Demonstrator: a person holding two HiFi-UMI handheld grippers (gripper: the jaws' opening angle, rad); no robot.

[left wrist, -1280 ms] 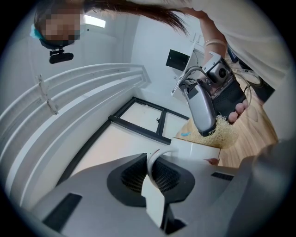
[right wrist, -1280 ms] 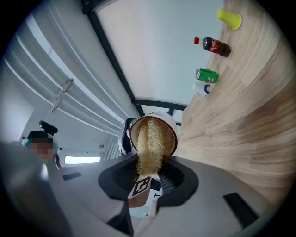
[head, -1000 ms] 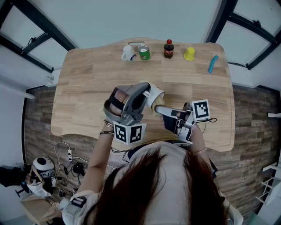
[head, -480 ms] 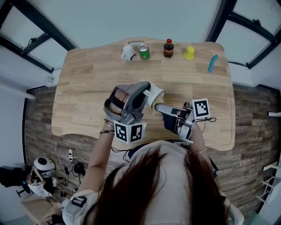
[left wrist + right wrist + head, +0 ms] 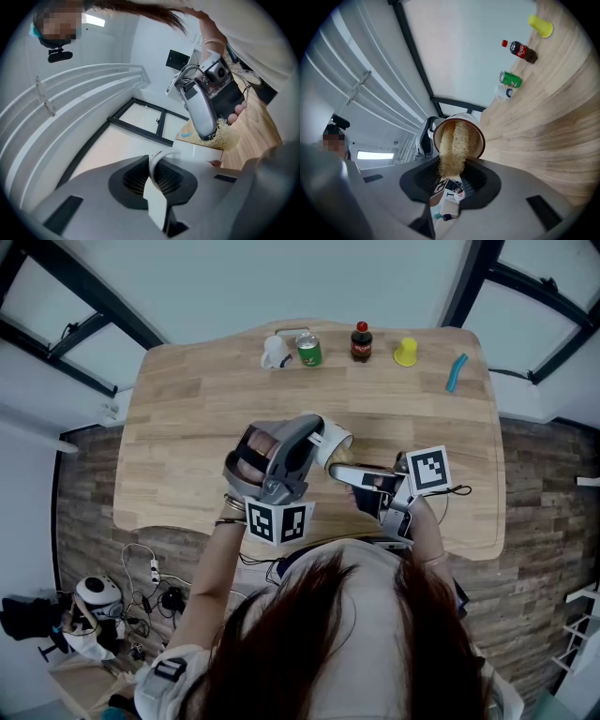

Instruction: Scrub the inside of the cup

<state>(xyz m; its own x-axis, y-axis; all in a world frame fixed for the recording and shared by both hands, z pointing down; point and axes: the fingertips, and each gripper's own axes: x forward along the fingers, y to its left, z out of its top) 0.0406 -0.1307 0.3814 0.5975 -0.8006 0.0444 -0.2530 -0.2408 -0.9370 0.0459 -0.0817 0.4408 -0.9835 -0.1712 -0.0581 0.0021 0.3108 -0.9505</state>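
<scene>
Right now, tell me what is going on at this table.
A person works at the light wooden table with a tool in each hand. The left tool is shut on the handle of a white cup with a brown inside, tipped so its mouth faces the right tool. The right tool is shut on a straw-coloured fibrous scrubber, whose far end is inside the cup. A white mug, green can, dark bottle, small yellow cup and blue object sit along the far edge.

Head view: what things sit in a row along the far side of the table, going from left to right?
white mug → green can → dark soda bottle → yellow cup → blue object
</scene>
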